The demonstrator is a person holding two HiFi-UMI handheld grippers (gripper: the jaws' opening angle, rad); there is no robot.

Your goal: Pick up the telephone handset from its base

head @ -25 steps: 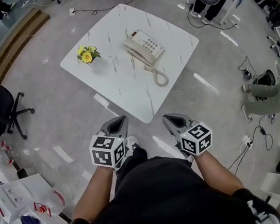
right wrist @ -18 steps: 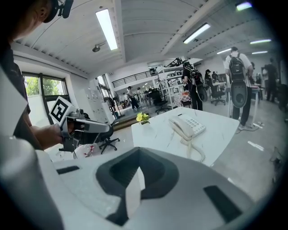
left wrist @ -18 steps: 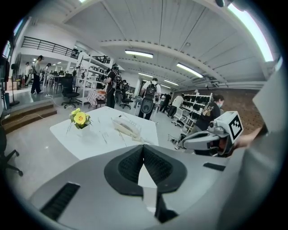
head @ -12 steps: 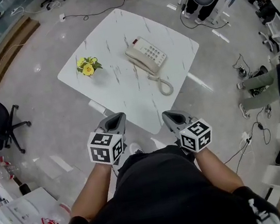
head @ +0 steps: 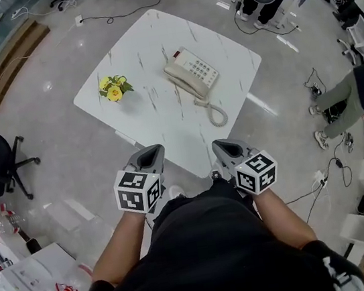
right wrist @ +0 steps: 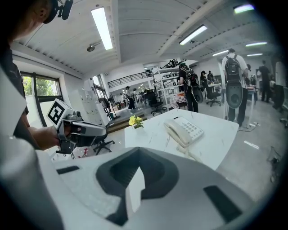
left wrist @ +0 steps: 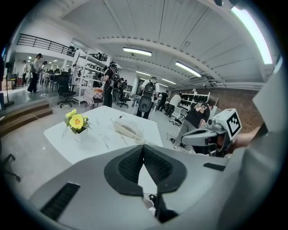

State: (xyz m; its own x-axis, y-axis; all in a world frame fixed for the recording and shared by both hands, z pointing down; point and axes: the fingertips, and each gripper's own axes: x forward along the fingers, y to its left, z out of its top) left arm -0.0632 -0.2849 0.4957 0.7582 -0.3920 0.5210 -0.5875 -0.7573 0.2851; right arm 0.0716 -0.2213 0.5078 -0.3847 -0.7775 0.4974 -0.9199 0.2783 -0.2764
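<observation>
Near the worktop (head: 165, 120) centre, the handset (head: 181, 82) rests on its base (head: 203, 70), flowers (head: 113, 88) at its 9 o'clock. Off the worktop's 6 o'clock corner, left tongs (head: 149, 154) and right tongs (head: 226, 147) are both closed tight, empty. Only the gripper views show the pads (left wrist: 130, 165) meeting; each also catches the other tongs sideways, which the head view sees from above.

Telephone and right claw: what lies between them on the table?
In the head view, only the coiled cord and a bare stretch of the white table lie between the telephone and the right claw.
</observation>
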